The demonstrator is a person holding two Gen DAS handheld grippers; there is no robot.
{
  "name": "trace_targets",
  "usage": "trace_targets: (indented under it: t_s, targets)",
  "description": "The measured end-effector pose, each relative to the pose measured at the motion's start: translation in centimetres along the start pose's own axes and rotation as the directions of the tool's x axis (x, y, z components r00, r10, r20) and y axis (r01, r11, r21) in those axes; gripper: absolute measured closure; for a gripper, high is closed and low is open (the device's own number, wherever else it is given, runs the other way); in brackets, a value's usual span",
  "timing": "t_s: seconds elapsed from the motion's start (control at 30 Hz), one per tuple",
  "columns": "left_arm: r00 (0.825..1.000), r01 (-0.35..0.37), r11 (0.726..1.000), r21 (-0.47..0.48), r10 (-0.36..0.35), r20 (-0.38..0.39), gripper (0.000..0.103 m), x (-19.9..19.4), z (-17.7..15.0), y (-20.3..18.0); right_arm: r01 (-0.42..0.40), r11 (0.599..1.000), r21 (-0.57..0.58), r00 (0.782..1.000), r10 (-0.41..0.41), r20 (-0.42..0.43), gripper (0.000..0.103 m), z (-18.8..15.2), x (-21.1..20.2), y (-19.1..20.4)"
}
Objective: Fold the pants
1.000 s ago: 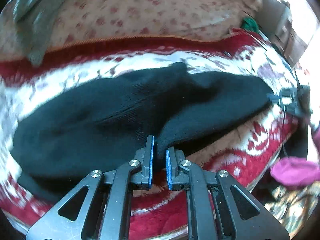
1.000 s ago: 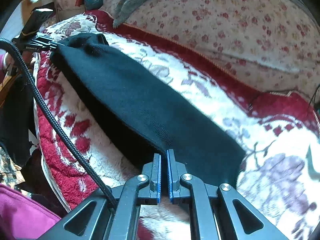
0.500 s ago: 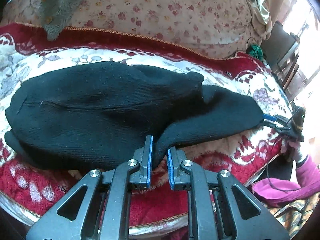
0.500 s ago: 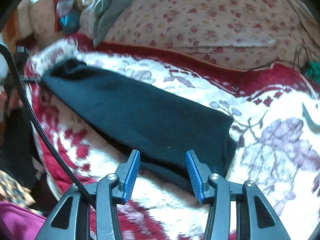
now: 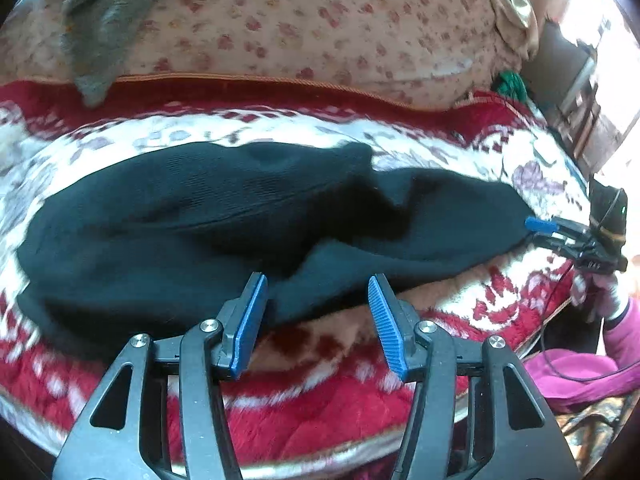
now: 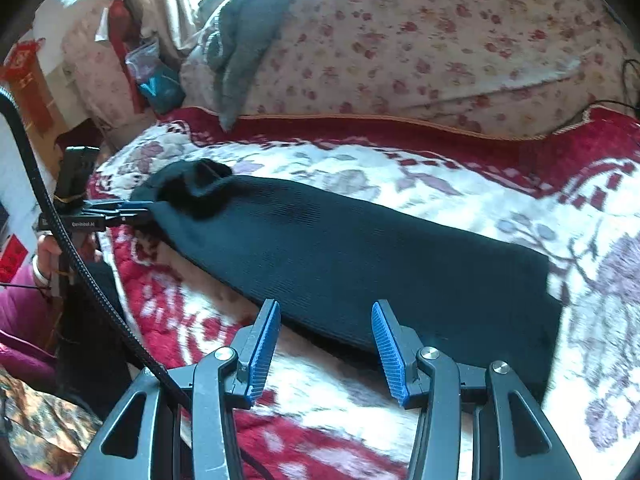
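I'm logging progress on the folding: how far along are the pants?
Done: the black pants lie doubled lengthwise, one leg over the other, in a long strip on the blanket. In hand: nothing; the left gripper has just opened, the right gripper is open too, and the cloth lies free. Left: folding the strip across its length.

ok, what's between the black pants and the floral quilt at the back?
Left wrist view: only blanket, a white patterned band then red border, between the pants and the quilt.
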State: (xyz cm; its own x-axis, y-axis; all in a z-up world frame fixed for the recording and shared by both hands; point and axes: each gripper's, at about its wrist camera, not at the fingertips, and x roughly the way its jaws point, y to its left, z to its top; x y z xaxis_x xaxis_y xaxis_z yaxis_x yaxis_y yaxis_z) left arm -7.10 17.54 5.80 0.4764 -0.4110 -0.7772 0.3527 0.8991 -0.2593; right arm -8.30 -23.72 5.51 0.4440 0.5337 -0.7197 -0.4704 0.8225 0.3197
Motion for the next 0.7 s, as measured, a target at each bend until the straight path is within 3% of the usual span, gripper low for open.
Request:
trace_targets:
  t_s: [0.17, 0.3, 0.5, 0.7]
  targets:
    - [0.992, -0.083, 0.982, -0.169, 0.098, 0.081, 0.050, -4.6, -1.5, 4.7, -0.032, 0.999, -0.013, 0.999, 0.032, -0.003, 0.057, 0.4, 0.3, 1.0]
    - [0.983, -0.072, 0.913, -0.400, 0.134, 0.127, 0.039, -6.1, -3.0, 10.0, -0.045, 0.998, 0.034, 0.999, 0.045, 0.001, 0.057, 0.0, 0.4, 0.4]
    - [0.976, -0.047, 0.854, -0.518, 0.149, 0.158, 0.039, -5.3, -3.3, 13.0, -0.040, 0.987, 0.158, 0.999, 0.038, 0.014, 0.057, -1.1, -0.7, -2.1]
    - [0.983, -0.039, 0.780, -0.625, 0.142, 0.116, 0.039, -2.7, -2.3, 15.0, -0.016, 0.977, 0.211, 1.000, 0.012, 0.024, 0.057, -1.7, -2.0, -3.7]
